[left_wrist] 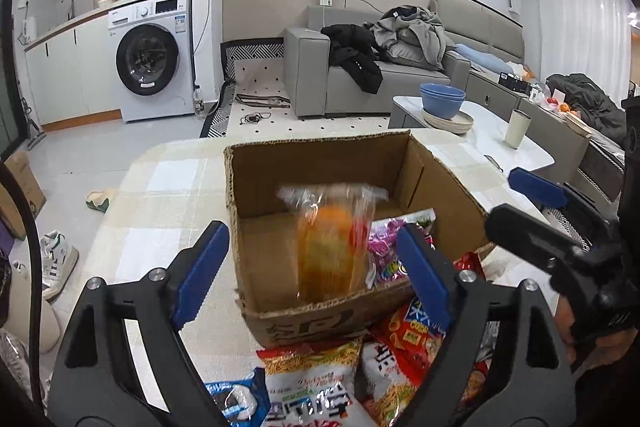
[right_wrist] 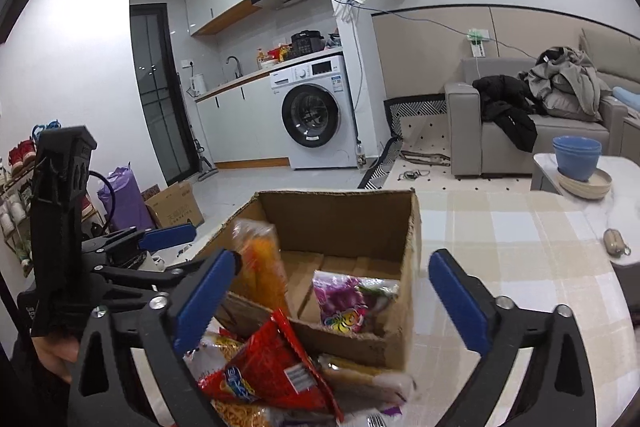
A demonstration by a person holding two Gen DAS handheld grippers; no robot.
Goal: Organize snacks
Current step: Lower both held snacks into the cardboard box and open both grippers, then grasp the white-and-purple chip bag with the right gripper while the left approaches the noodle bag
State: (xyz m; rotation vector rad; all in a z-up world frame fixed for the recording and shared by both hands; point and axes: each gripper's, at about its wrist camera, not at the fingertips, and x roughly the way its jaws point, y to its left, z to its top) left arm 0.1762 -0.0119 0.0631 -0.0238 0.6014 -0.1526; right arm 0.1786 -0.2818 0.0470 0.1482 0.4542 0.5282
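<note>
Orange snack bag [left_wrist: 332,251] dropping into the cardboard box [left_wrist: 320,155] at the counter's middle.
Both our jaws stand released, empty; it looks light, crinkly, crushable, so we'd pinch its sealed top edge.

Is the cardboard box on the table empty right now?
No, the cardboard box holds a purple snack bag, and an orange packet shows inside it.
</note>
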